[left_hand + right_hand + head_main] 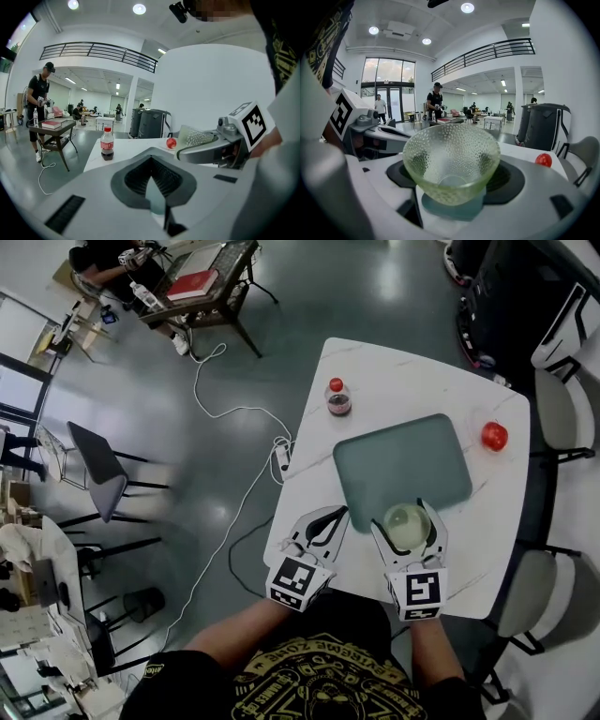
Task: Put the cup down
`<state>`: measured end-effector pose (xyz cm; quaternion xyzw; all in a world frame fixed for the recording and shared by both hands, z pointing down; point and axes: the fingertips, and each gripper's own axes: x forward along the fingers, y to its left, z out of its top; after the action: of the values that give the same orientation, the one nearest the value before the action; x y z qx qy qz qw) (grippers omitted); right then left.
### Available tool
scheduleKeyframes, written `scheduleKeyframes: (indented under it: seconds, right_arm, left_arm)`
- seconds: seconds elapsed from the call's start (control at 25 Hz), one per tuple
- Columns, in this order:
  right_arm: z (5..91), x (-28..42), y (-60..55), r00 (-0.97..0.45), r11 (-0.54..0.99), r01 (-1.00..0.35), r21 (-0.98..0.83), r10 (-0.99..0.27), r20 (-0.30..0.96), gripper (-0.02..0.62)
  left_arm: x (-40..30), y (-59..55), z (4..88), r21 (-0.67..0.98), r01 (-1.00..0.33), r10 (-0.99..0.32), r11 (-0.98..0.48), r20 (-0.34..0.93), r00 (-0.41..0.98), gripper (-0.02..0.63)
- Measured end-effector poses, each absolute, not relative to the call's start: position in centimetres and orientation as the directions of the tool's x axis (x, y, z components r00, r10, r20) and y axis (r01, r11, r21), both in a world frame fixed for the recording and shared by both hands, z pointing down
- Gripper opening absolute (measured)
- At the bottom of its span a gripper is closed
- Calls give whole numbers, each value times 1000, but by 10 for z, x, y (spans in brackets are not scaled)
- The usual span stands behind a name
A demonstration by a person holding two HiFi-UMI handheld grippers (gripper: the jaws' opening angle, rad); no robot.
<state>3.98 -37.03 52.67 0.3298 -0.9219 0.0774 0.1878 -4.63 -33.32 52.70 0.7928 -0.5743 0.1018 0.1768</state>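
A pale green, dimpled glass cup (408, 524) sits upright between the fingers of my right gripper (410, 521), which is shut on it. The cup is at the near edge of a grey-green mat (403, 457) on the white table (394, 371); I cannot tell whether it touches the mat. In the right gripper view the cup (451, 159) fills the space between the jaws of the right gripper (452, 183). My left gripper (328, 526) is to the cup's left, over the table's near edge, open and empty. From the left gripper (152, 183) view, the cup (194, 137) shows at the right.
A small cola bottle (337, 397) with a red cap stands beyond the mat at the left. A red tomato (494, 436) lies near the table's right edge. Chairs (105, 479) and a white cable (234, 413) are on the floor to the left.
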Motion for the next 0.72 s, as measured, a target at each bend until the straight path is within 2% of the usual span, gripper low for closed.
scheduleKeyframes:
  seconds: [0.72]
  right_arm:
    - [585, 36, -394, -739, 804, -592, -61, -510, 440, 387]
  left_arm:
    - [-44, -345, 570, 119, -975, -869, -186, 444, 220, -5]
